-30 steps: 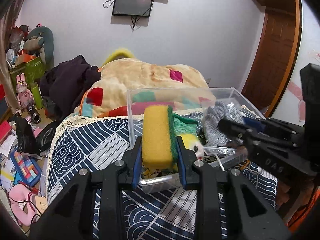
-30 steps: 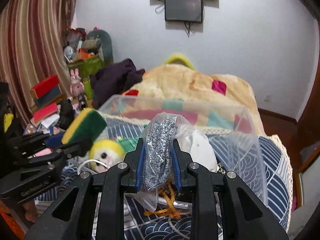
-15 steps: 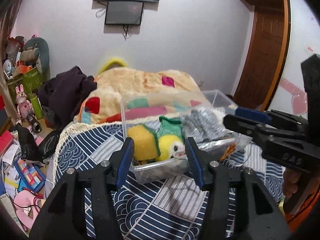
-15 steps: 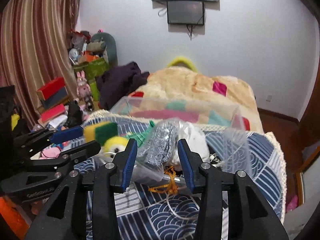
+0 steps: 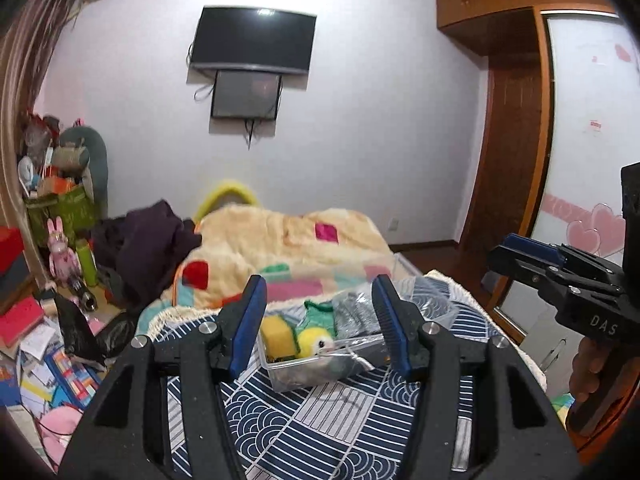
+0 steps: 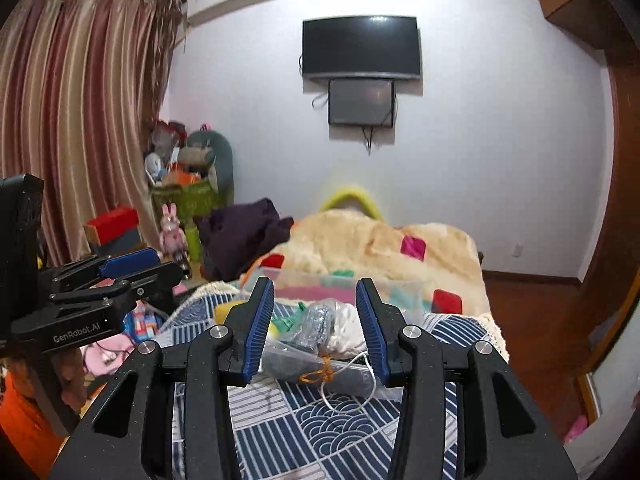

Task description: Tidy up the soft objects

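A clear plastic box (image 5: 304, 376) (image 6: 416, 292) sits on the blue-and-white patterned cloth (image 5: 320, 420). Inside lie a yellow-and-green sponge (image 5: 276, 334), a yellow plush toy with green knit (image 5: 314, 340) and a bagged grey knit item (image 5: 356, 314) (image 6: 316, 326). A white soft item (image 6: 346, 328) lies beside the bag. My left gripper (image 5: 320, 324) is open and empty, held back above the near side of the box. My right gripper (image 6: 314, 326) is open and empty, also drawn back from the box. Each gripper shows in the other's view, the right (image 5: 560, 276) and the left (image 6: 108, 280).
A patchwork fleece blanket (image 5: 288, 244) and a dark garment (image 5: 148, 244) lie on the bed behind the box. Toys, books and boxes clutter the floor at the left (image 5: 36, 340). A wooden wardrobe (image 5: 508, 140) stands at the right. A white cord and orange string (image 6: 332, 376) trail from the box.
Both grippers opened and let go: the sponge and the bagged grey item now lie in the box. Both grippers pulled back and up, away from the box.
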A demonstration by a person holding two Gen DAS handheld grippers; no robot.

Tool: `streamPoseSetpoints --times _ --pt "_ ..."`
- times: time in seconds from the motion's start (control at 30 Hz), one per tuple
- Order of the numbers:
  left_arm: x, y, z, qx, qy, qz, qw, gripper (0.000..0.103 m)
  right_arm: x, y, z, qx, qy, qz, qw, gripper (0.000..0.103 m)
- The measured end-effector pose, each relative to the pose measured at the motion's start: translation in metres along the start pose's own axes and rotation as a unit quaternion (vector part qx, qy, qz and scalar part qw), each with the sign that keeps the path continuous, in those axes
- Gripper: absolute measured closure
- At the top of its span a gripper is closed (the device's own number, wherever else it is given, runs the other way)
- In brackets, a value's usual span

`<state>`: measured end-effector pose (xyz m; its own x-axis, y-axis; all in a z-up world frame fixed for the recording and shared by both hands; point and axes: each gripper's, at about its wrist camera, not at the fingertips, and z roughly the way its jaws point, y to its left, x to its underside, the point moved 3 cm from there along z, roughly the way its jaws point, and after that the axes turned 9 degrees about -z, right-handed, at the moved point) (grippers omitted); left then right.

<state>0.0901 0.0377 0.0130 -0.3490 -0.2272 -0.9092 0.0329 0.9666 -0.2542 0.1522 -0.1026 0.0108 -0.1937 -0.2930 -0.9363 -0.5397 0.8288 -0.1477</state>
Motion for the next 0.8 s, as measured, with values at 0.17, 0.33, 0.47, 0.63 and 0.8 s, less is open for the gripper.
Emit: streamPoseSetpoints --times 0.17,0.33,0.47,0.63,0.8 --pt "0.0 -0.013 -0.028 -0.003 -0.032 0.012 0.9994 0.024 -0.001 0.003 -0.018 0.023 -0.032 -0.001 0.999 0.025" --pt "0.003 -0.016 -0.041 -0.007 -0.048 0.011 0.9988 0.003 0.001 0.006 -0.019 0.029 -0.038 -0.001 0.999 0.015" --pt "0.006 -0.019 -0.045 -0.014 -0.055 0.021 0.9981 0.001 0.007 0.008 -0.02 0.03 -0.04 0.004 0.999 0.002" --pt "0.007 -0.018 -0.043 -0.016 -0.055 0.019 0.9982 0.001 0.012 0.008 -0.018 0.039 -0.037 0.002 0.999 0.001" --pt "0.01 -0.018 -0.04 -0.016 -0.053 0.019 0.9983 0.0 0.018 0.008 -0.021 0.041 -0.033 0.005 0.999 0.001"
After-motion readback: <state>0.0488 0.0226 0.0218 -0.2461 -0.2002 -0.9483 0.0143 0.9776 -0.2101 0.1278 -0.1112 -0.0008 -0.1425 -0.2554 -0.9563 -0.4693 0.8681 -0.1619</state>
